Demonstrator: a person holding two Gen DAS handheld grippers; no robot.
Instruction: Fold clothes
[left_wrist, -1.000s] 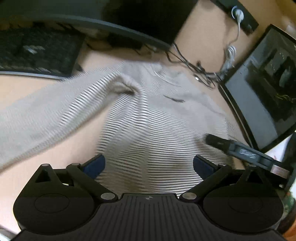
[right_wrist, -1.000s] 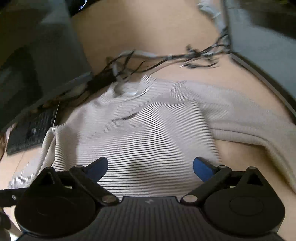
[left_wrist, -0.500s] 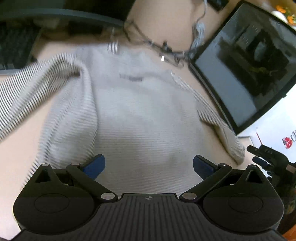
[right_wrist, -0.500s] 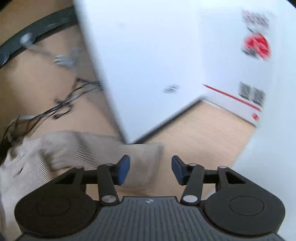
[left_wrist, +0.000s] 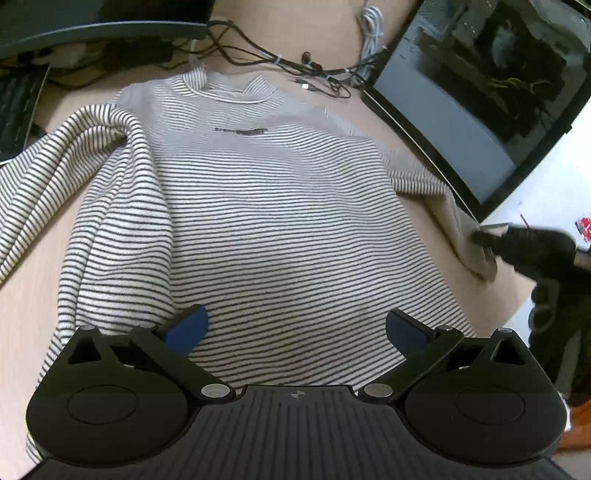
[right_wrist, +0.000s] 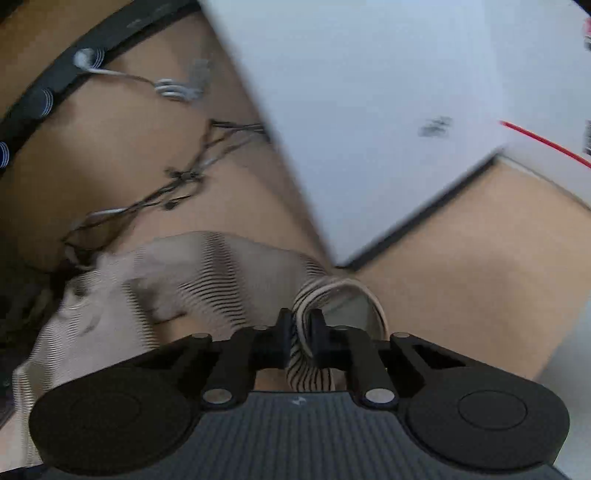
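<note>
My left wrist camera looks down from above the striped sweater, facing its collar and the monitor. My right wrist camera sits low and close at the cuff. Both views share the sweater and counter.

Ahead of the left gripper lie tangled cables; a dark monitor stands to its right, a keyboard far left.
</note>
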